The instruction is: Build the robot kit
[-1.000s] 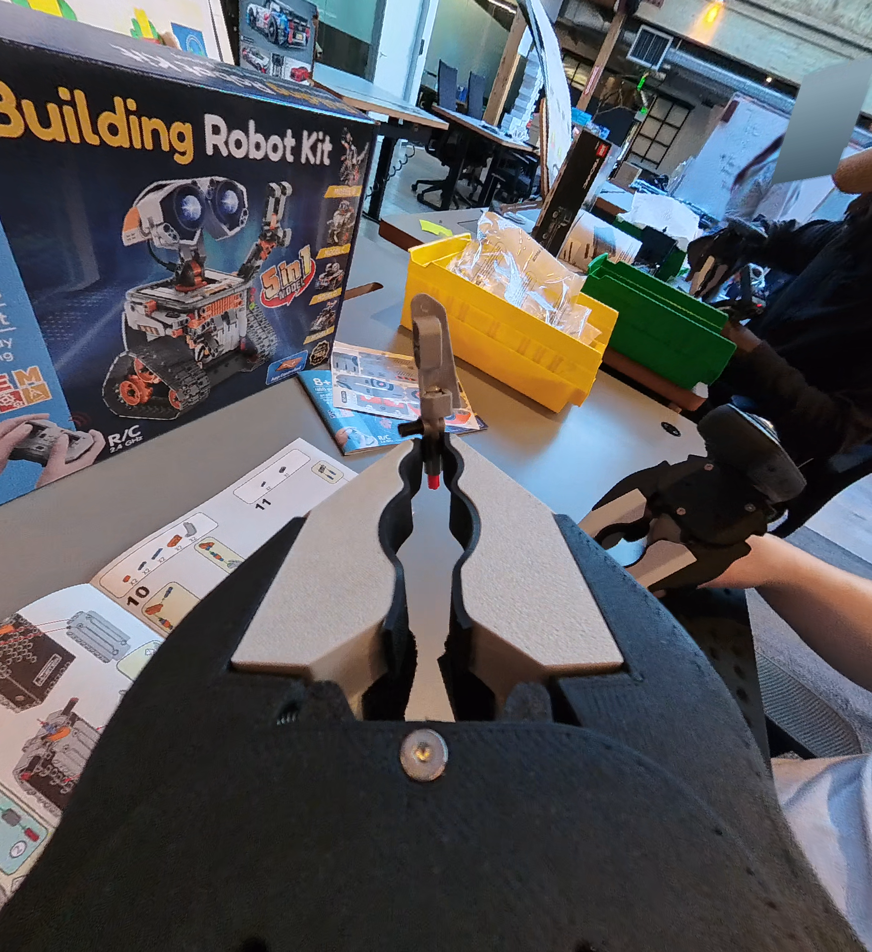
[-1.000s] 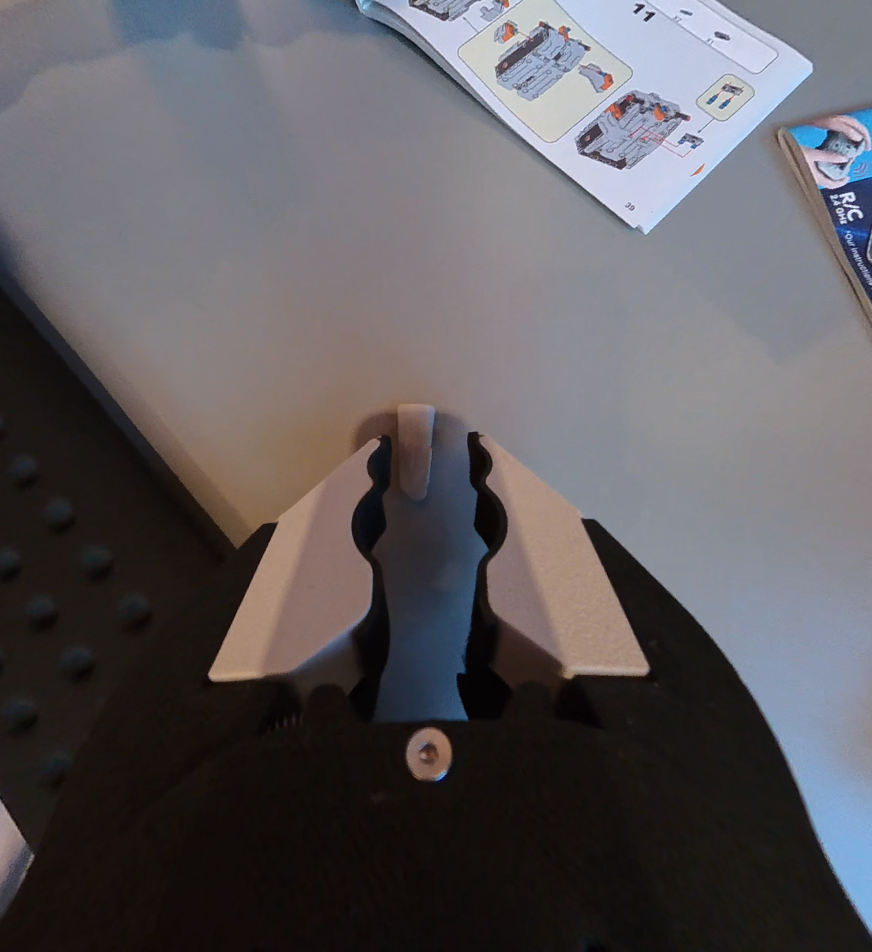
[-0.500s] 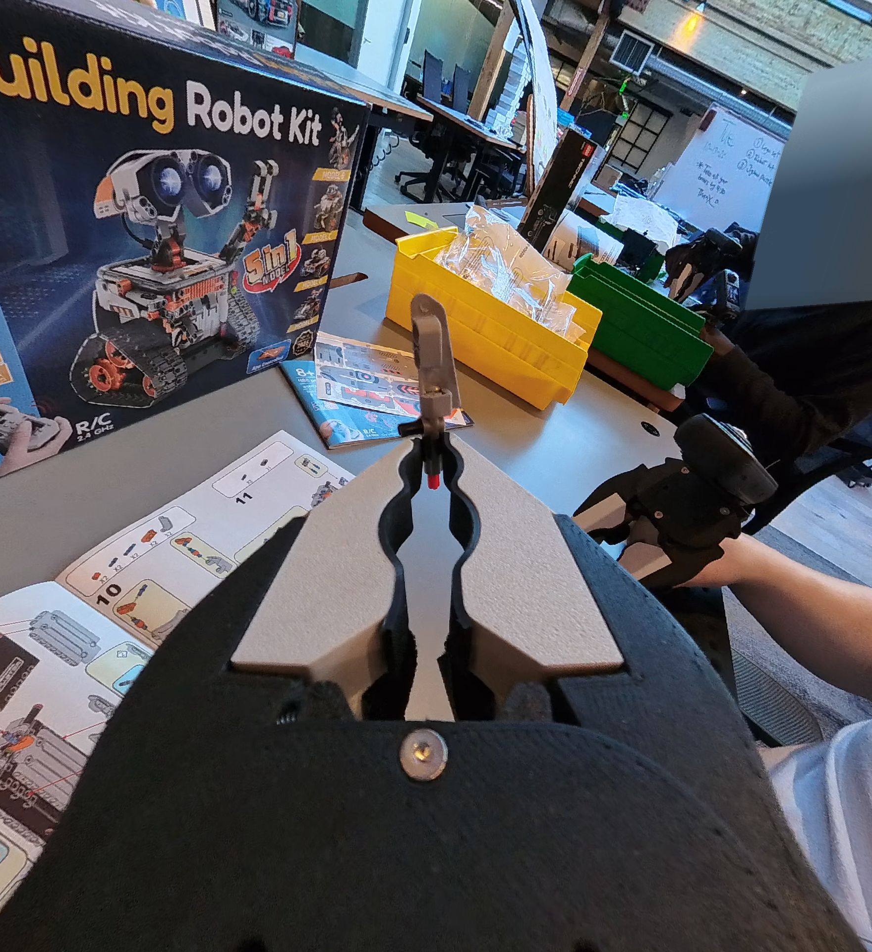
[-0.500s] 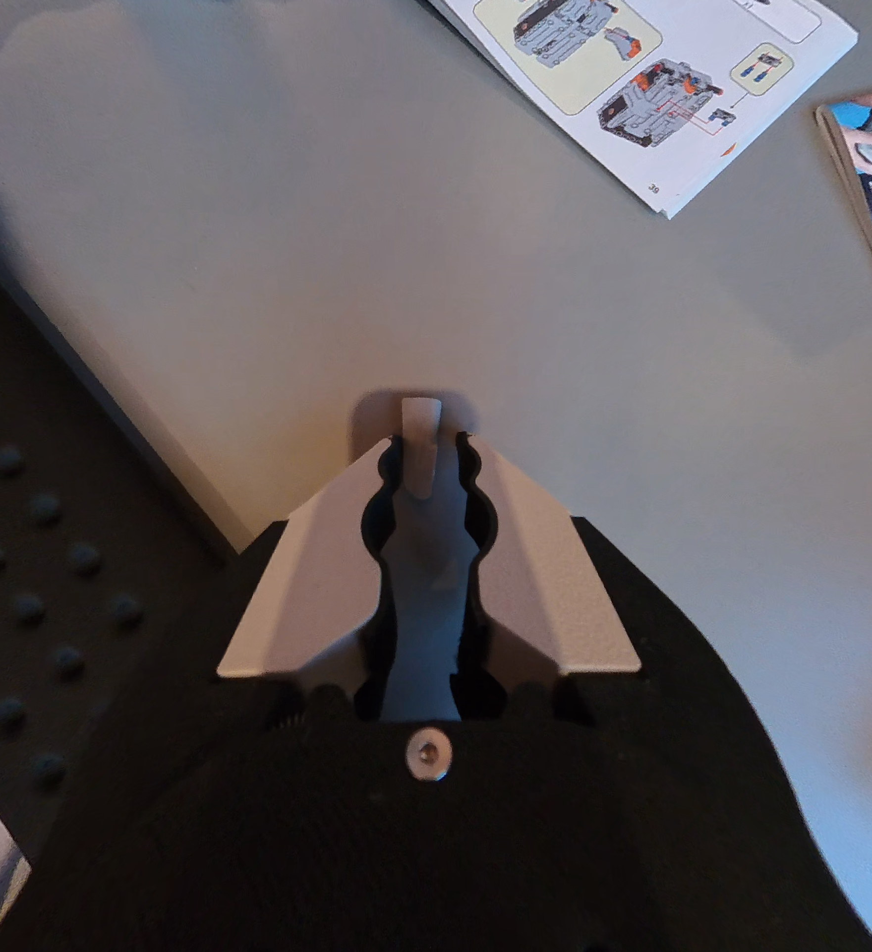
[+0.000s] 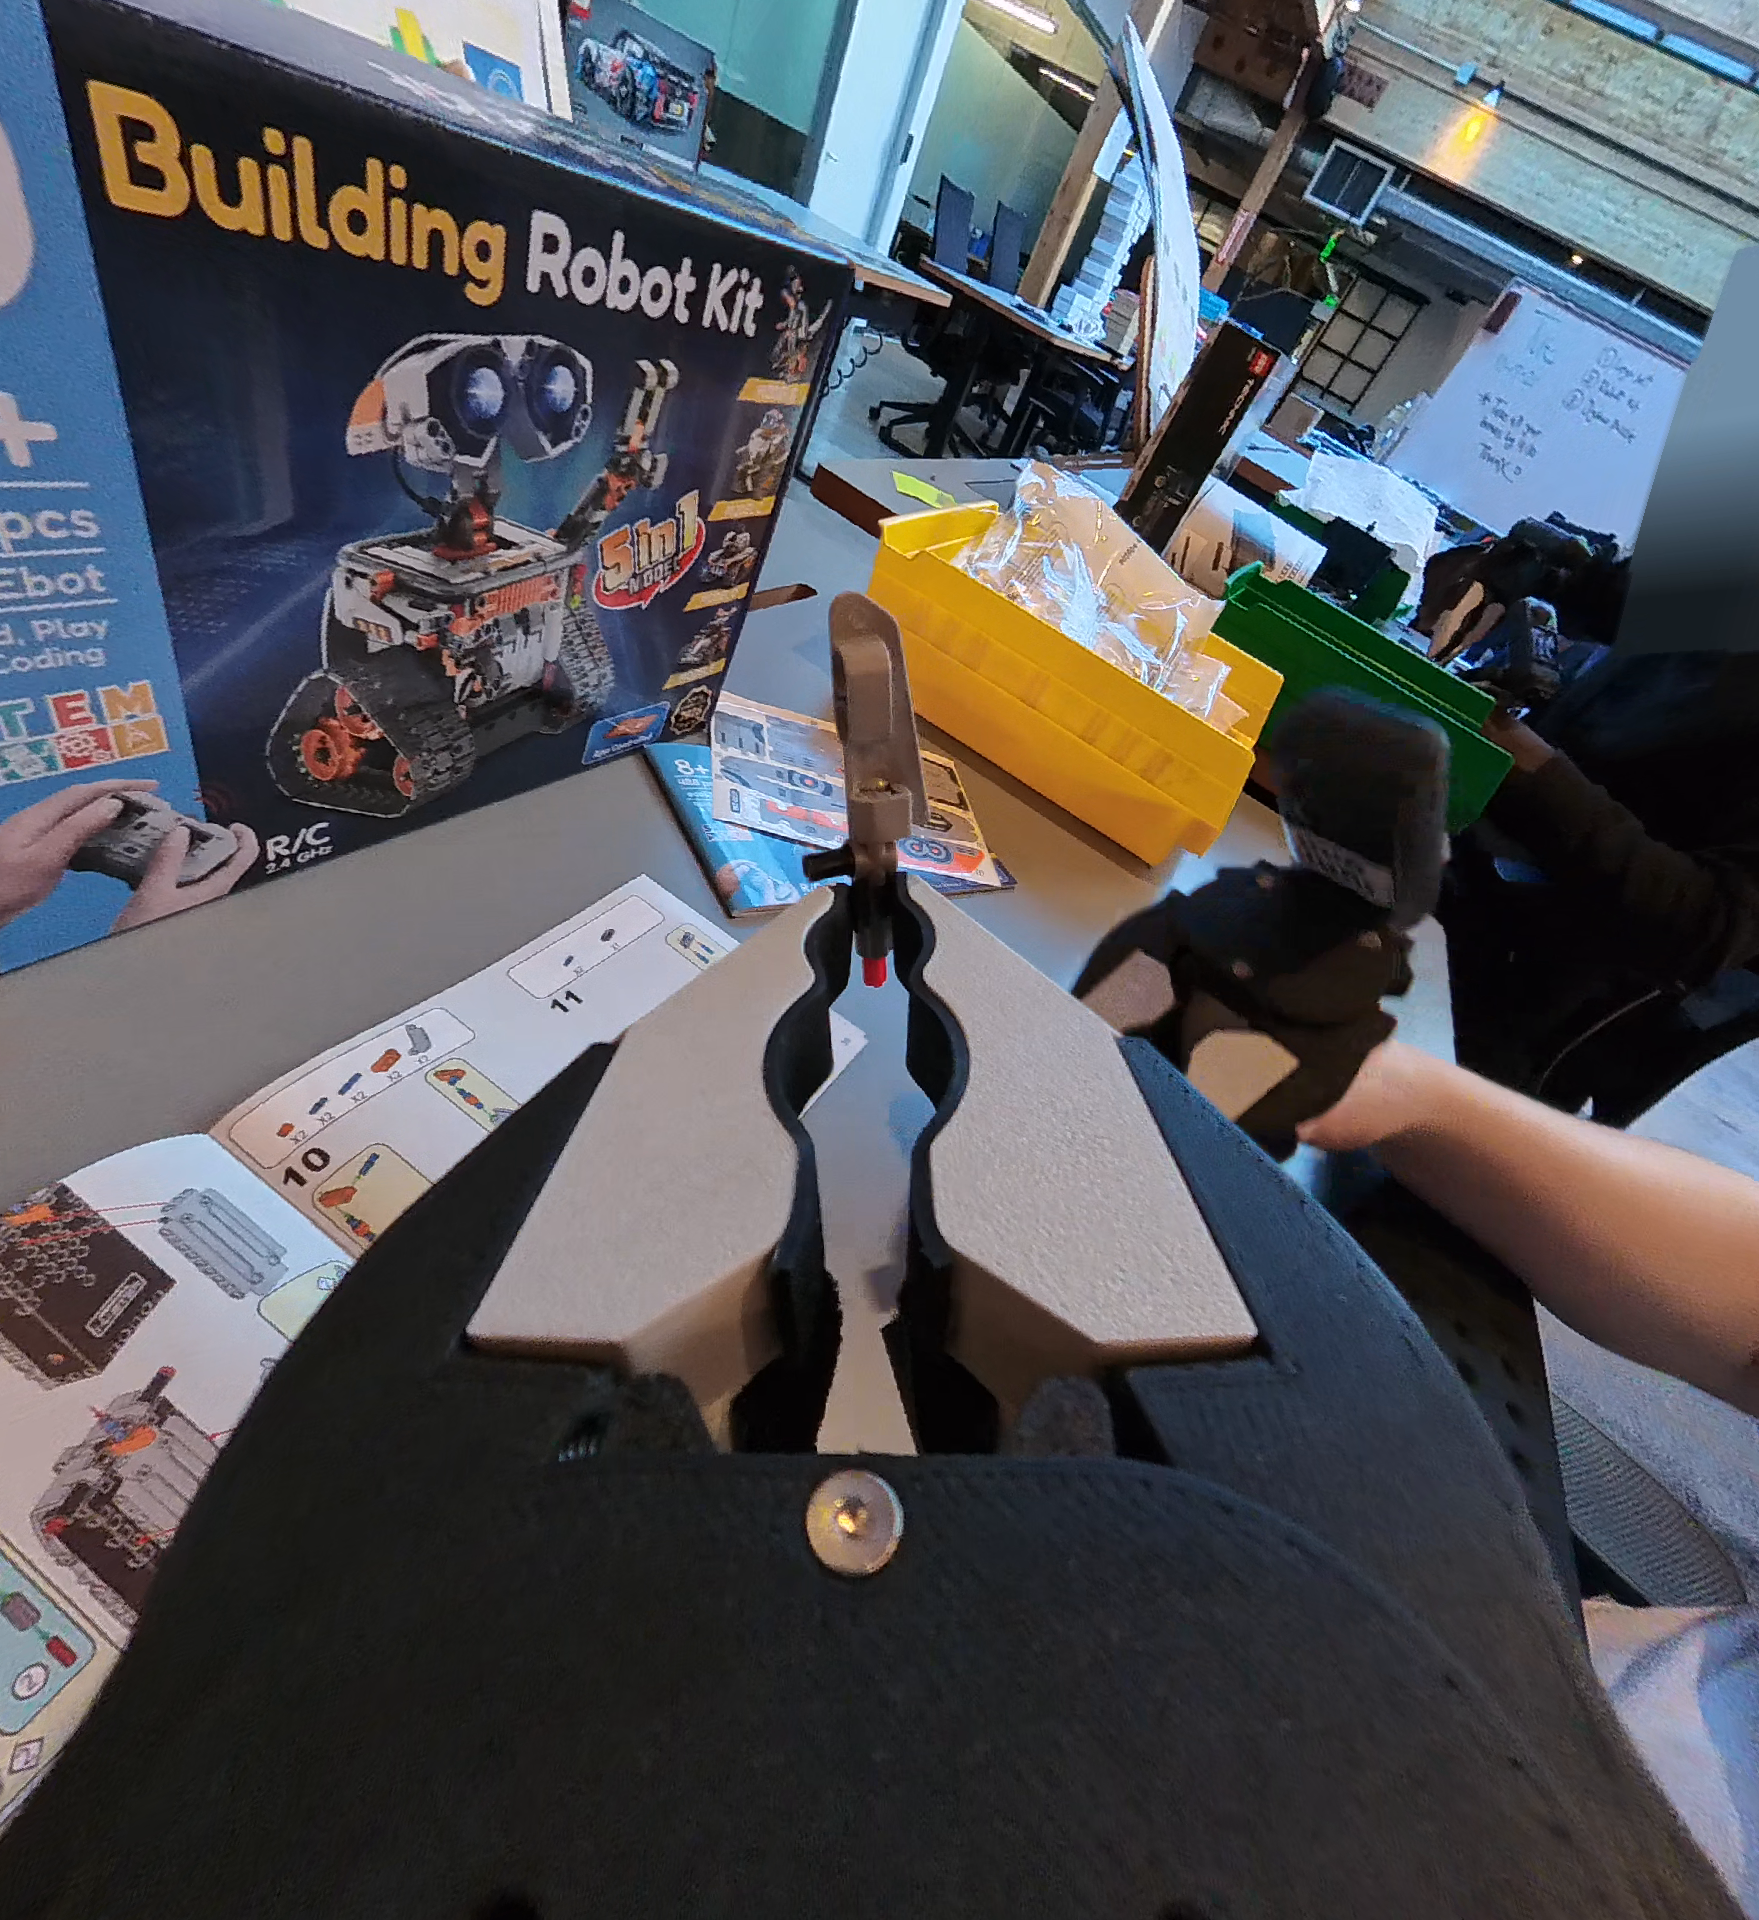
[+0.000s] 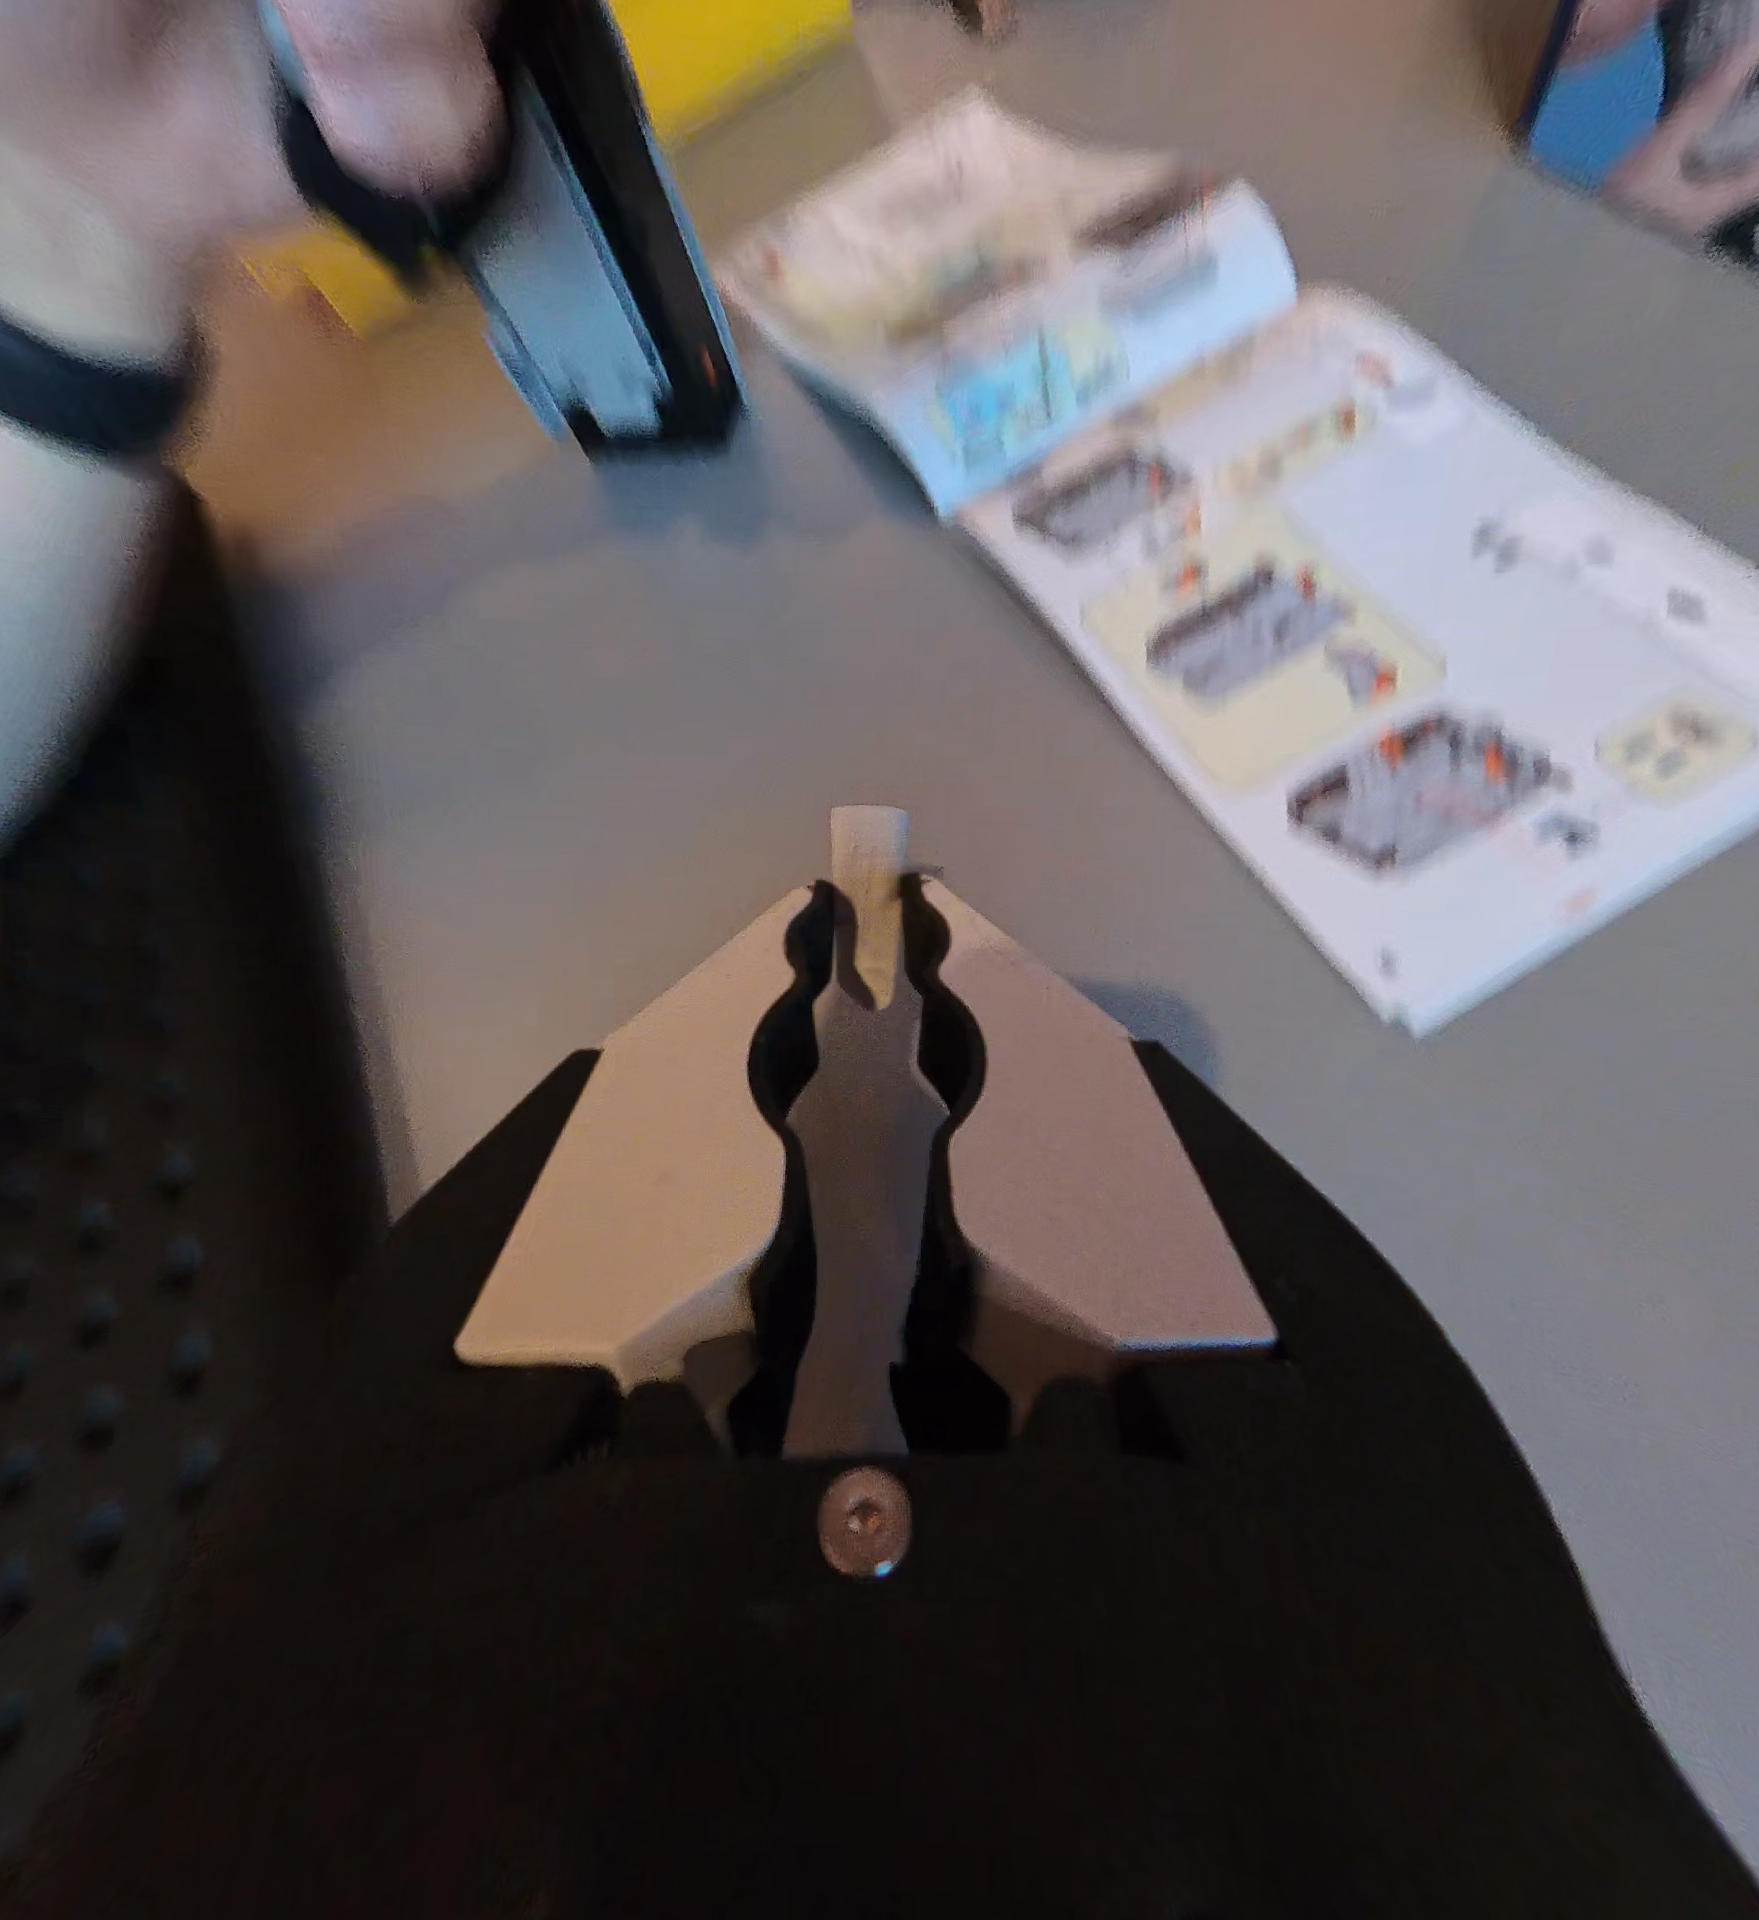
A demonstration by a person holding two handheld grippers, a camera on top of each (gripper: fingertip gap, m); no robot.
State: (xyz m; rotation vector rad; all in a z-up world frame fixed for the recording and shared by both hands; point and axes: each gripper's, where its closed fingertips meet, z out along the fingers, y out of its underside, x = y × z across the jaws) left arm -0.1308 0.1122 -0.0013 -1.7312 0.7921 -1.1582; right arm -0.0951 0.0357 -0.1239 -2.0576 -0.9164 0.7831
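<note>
My left gripper [image 5: 870, 904] is shut on a small grey building-kit assembly [image 5: 873, 717], a bent grey beam on a black pin with a red tip, held upright above the grey table [image 5: 231, 997]. My right gripper [image 6: 867, 888] is shut on a small pale grey piece [image 6: 867, 883] that sticks out past the fingertips, lifted above the table [image 6: 646, 727]. The right gripper also shows in the left wrist view [image 5: 1259, 966], held by a hand to the right. The left gripper and its hand show blurred at the top left of the right wrist view [image 6: 584, 260].
An open instruction booklet [image 5: 127, 1247] lies on the table, also in the right wrist view [image 6: 1322, 582]. A large robot-kit box [image 5: 387, 468] stands behind it, with a blue leaflet [image 5: 802, 821], a yellow bin [image 5: 1062, 675] of plastic bags and a green bin [image 5: 1374, 665]. A dark studded mat [image 6: 96, 1247] lies past the table edge. About 15 centimeters separates my left fingertips from my right.
My right gripper closed on the pale grey piece, lifted it off the table and swung up toward the left gripper. The left gripper kept its grip and shifted slightly.
</note>
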